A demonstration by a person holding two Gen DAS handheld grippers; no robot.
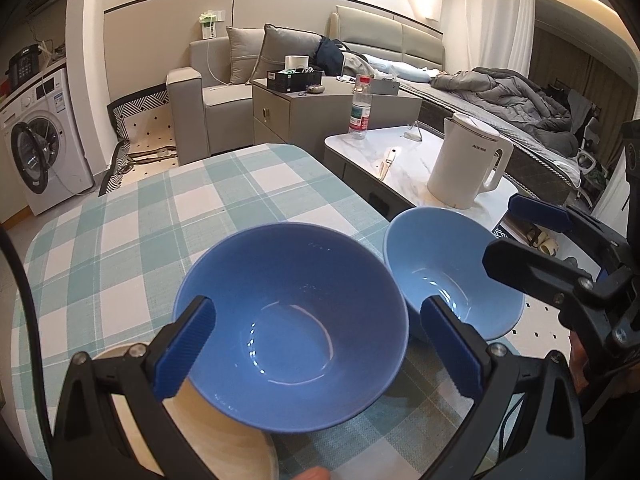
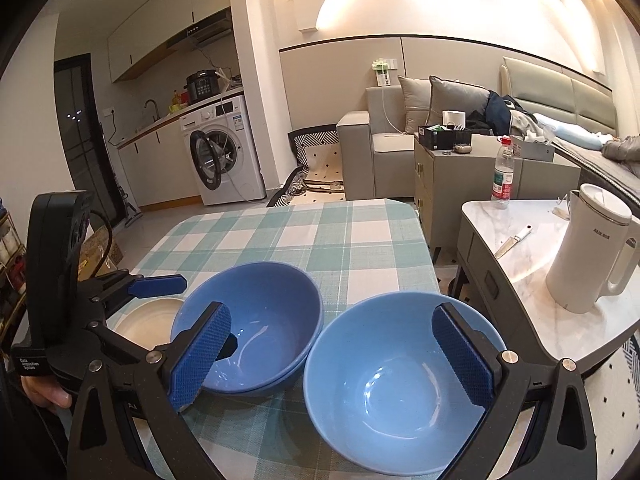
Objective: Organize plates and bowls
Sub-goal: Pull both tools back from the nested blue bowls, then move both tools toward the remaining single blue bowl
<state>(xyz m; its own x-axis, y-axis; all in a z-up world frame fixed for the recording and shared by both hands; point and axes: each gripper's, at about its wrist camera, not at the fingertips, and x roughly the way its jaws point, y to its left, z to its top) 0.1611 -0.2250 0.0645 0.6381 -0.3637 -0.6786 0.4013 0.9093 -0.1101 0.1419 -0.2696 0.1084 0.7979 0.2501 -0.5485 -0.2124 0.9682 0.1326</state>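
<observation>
A dark blue bowl (image 1: 292,324) sits on the checked tablecloth, and in the right wrist view (image 2: 260,312) it seems to rest inside a second one. A light blue bowl (image 1: 448,268) stands to its right, also in the right wrist view (image 2: 396,384). A cream plate (image 1: 216,444) lies at the left, also in the right wrist view (image 2: 148,322). My left gripper (image 1: 320,352) is open, its fingers hovering either side of the dark bowl. My right gripper (image 2: 332,356) is open above the light bowl, holding nothing.
The table (image 1: 160,208) has a green and white checked cloth. To the right stands a marble side table (image 2: 532,240) with a white kettle (image 2: 588,256), a water bottle (image 2: 502,176) and a knife (image 2: 512,242). A sofa and washing machine stand beyond.
</observation>
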